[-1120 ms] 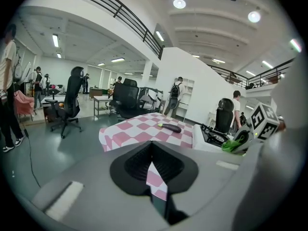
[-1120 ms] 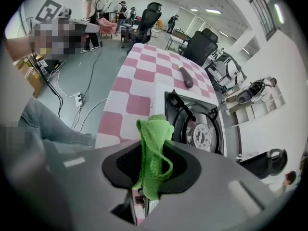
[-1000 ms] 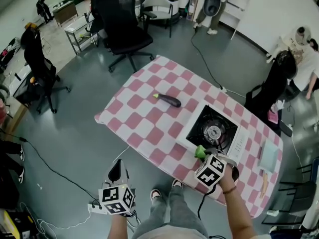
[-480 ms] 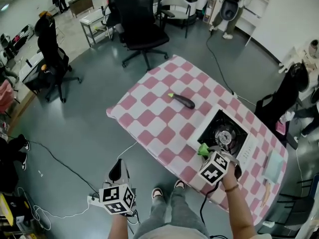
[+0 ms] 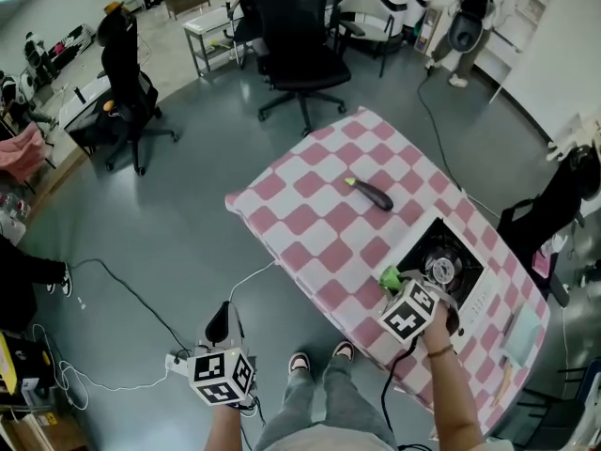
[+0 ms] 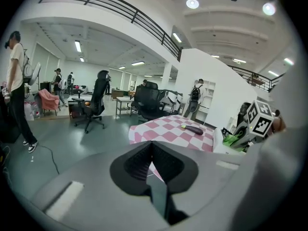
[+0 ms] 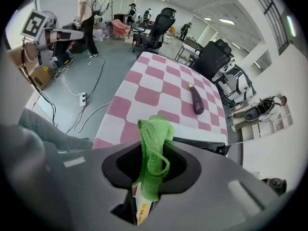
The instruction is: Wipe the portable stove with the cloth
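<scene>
The portable stove (image 5: pixel 441 263), white with a black burner, sits at the near right of the pink-checked table (image 5: pixel 319 216). My right gripper (image 5: pixel 395 287) is shut on a green cloth (image 5: pixel 390 277) at the stove's near left corner. In the right gripper view the cloth (image 7: pixel 154 150) hangs bunched between the jaws, with the stove's dark edge (image 7: pixel 204 146) just beyond. My left gripper (image 5: pixel 222 325) is held low over the floor, left of the table. Its jaws meet with nothing between them in the left gripper view (image 6: pixel 152 150).
A dark eggplant (image 5: pixel 372 194) lies mid-table, beyond the stove. A pale green sheet (image 5: pixel 522 329) lies at the table's right end. Black office chairs (image 5: pixel 299 40) stand beyond the table. Cables (image 5: pixel 122 285) run across the grey floor, and people stand far off.
The head view has shifted, so the table sits further right in frame. The right gripper stays at the stove's near left corner with the cloth. The left gripper has not moved.
</scene>
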### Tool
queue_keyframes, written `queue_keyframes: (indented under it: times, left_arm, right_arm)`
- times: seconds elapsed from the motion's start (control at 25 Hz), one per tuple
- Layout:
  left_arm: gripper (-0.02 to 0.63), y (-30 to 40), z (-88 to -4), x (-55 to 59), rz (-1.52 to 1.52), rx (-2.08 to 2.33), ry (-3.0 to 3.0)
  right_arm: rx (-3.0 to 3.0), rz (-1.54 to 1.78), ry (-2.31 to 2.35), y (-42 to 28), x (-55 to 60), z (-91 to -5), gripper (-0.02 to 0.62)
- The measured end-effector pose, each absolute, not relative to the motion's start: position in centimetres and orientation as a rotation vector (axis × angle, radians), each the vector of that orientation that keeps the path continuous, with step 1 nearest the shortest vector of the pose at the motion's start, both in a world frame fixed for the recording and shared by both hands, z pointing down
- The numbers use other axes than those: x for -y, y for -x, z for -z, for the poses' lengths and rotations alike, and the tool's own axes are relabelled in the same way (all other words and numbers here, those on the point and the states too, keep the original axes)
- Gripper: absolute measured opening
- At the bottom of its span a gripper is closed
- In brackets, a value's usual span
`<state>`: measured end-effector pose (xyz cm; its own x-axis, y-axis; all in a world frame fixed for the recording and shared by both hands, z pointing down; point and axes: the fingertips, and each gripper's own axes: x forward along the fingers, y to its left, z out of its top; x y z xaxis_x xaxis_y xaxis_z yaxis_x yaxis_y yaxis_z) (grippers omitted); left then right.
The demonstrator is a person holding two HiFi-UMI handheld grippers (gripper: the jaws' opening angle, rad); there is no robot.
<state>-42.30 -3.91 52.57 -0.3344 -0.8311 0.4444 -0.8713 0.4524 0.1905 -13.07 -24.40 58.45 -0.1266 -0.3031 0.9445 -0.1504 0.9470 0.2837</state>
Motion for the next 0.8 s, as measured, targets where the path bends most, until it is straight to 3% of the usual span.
queue_keyframes:
  times: [0.8]
  left_arm:
    - [0.0,40.8,-50.9,4.9,-0.116,2.243,-1.426]
  right_arm:
    - [1.842,0.07,-0.367,14.3,25.3,-56.8,0.075]
